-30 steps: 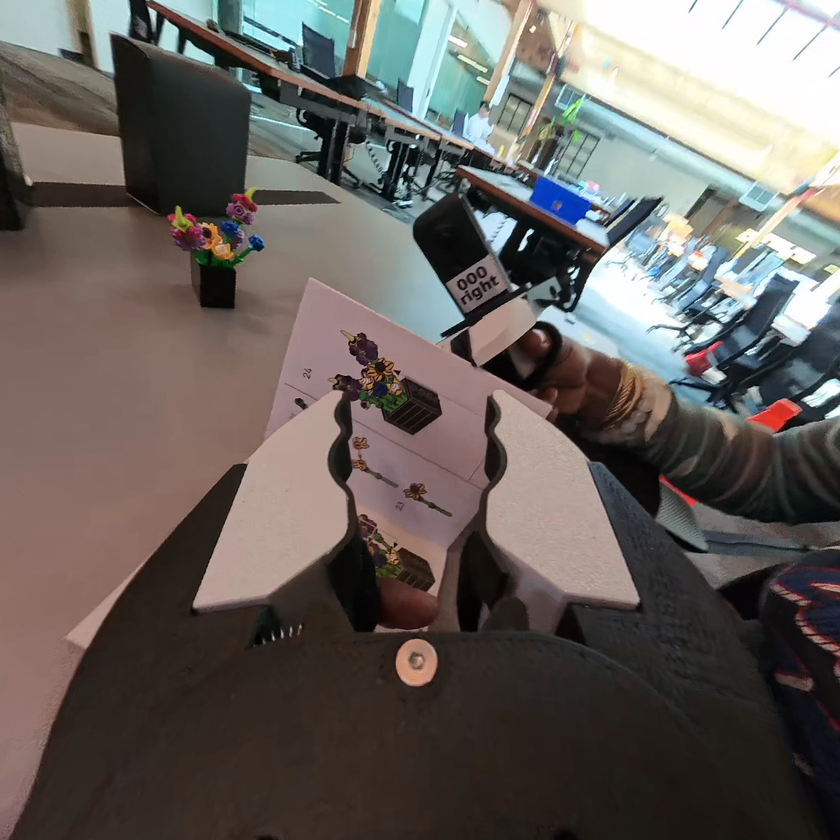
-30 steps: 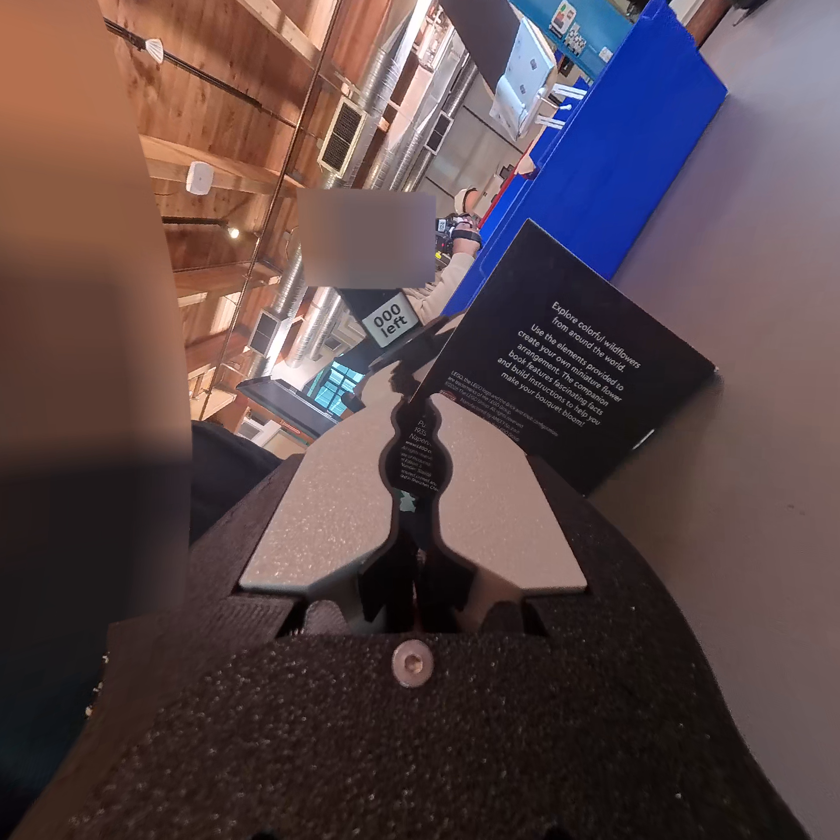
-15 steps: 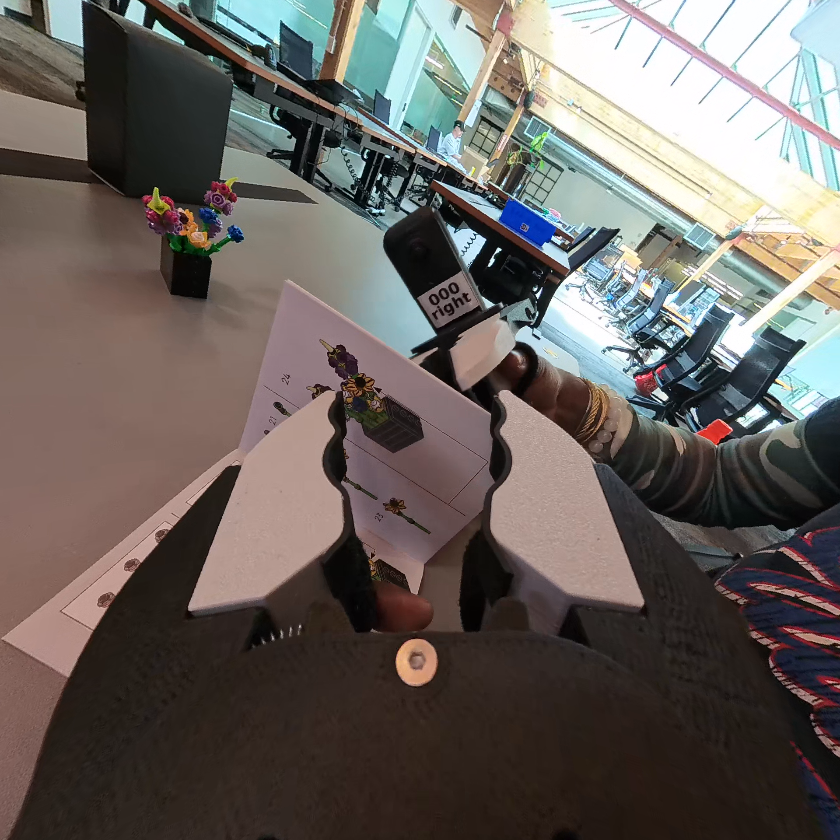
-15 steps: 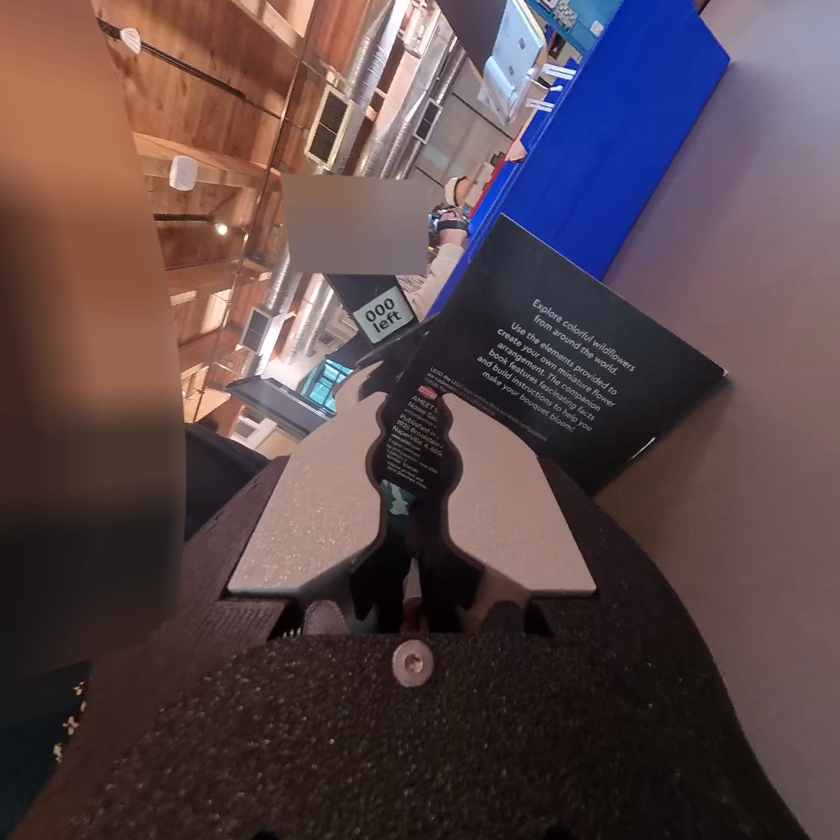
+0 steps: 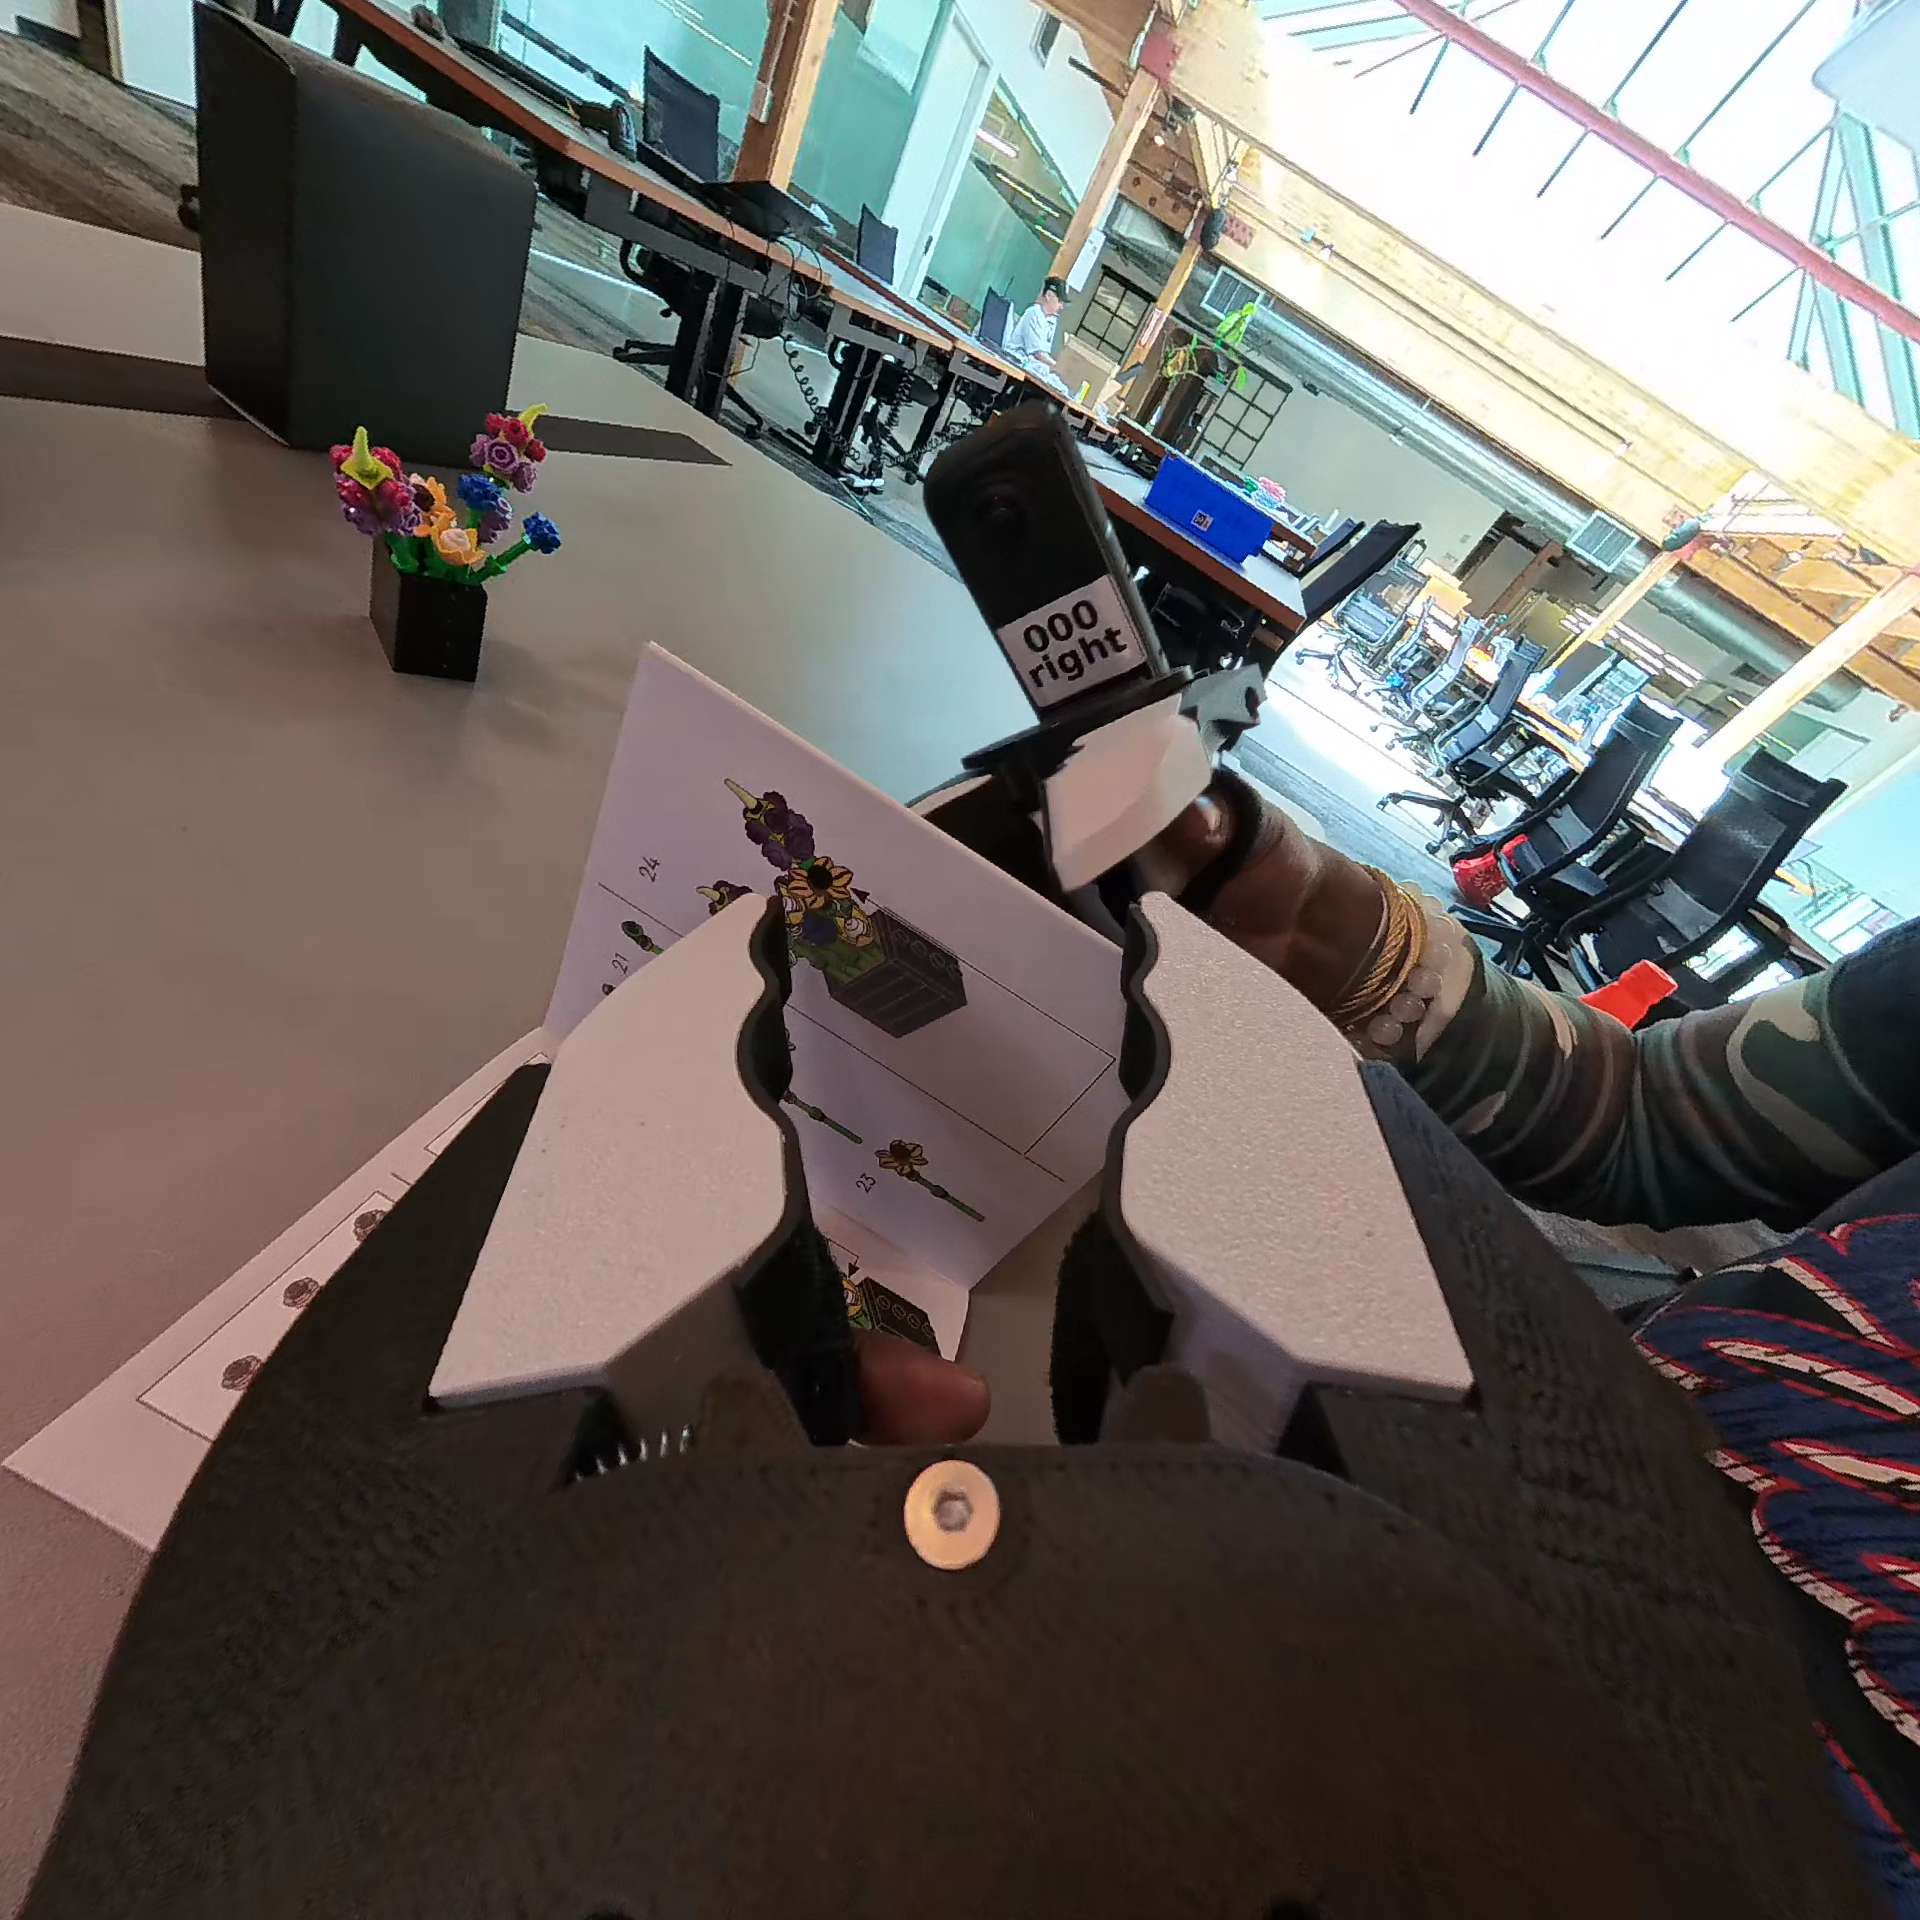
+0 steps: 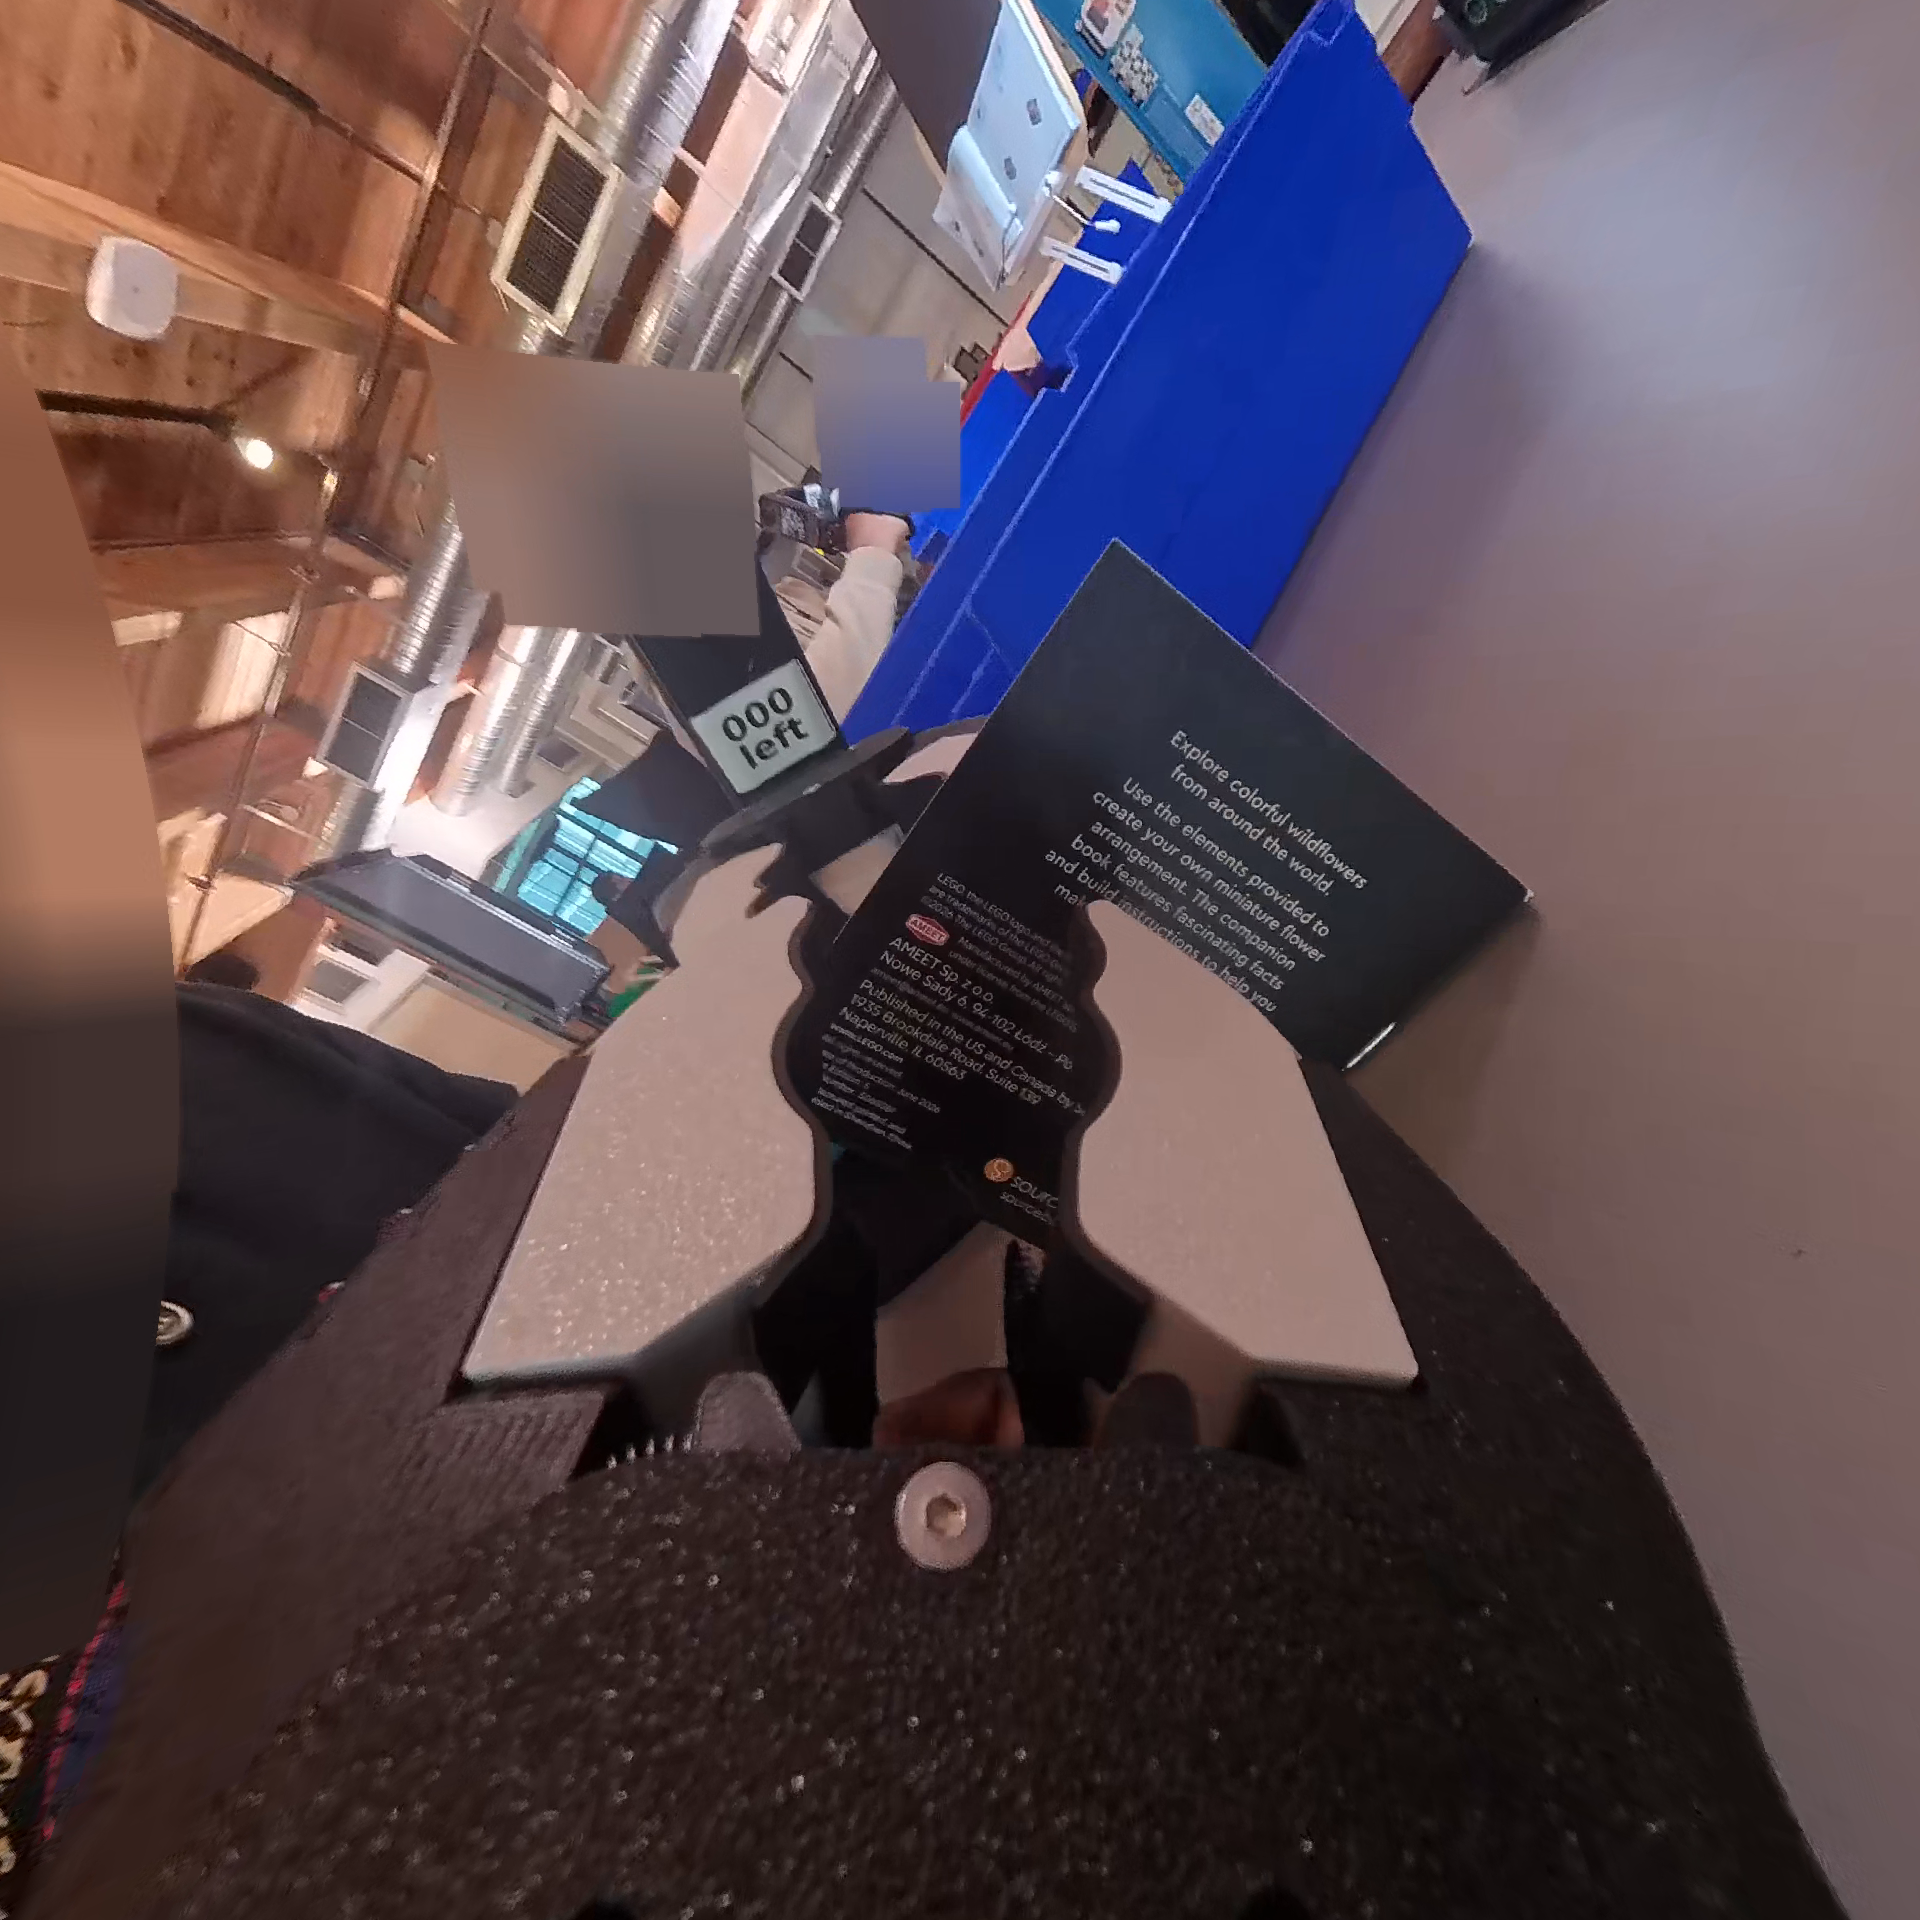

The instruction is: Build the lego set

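booklet (image 5: 914, 1049): thin paper, white page upright at frame centre, black glossy cover
bouquet (image 5: 442, 530): knobbly plastic, upper left on table (image 5: 208, 883)
left gripper (image 5: 951, 997): wide, empty
right gripper (image 6: 940, 956): wide, cover between, untouched

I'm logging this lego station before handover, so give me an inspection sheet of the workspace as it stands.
Surface: grey table, bare around the things listed.
Job's things: finished flower bouquet upright in its black pot, far left; instruction booklet open, one leaf propped upright, black cover facing the right wrist camera.
Clutter: dark box standing behind the bouquet; blue bin at the table's far side.
Grippers: left gripper open, holding nothing; right gripper open, booklet cover seen between its fingers.
Cables: nothing seen on the table.
Surroundings: open office with desks, chairs, people in the background.
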Action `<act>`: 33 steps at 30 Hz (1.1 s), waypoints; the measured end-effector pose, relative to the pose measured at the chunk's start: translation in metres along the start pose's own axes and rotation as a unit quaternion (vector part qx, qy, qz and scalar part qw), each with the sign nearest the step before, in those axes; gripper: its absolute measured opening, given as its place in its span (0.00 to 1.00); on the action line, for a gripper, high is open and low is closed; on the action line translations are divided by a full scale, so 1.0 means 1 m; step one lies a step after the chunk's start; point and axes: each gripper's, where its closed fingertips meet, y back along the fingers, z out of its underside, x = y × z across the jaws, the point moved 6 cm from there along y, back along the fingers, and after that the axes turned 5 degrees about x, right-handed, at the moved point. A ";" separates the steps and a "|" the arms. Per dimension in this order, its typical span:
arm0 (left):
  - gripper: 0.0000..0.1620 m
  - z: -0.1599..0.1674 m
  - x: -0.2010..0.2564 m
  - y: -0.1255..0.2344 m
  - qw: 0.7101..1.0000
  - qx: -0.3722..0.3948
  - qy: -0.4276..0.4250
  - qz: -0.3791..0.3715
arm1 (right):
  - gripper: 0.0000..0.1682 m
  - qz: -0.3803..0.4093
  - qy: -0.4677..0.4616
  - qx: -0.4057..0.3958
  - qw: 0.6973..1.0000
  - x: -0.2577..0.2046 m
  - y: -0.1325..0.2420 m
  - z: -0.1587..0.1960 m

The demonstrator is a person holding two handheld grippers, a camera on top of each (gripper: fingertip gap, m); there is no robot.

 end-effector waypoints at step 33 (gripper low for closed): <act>0.33 -0.001 -0.005 0.005 1.000 0.011 0.024 -0.007 | 0.26 -0.002 -0.001 -0.005 1.000 0.002 0.006 0.000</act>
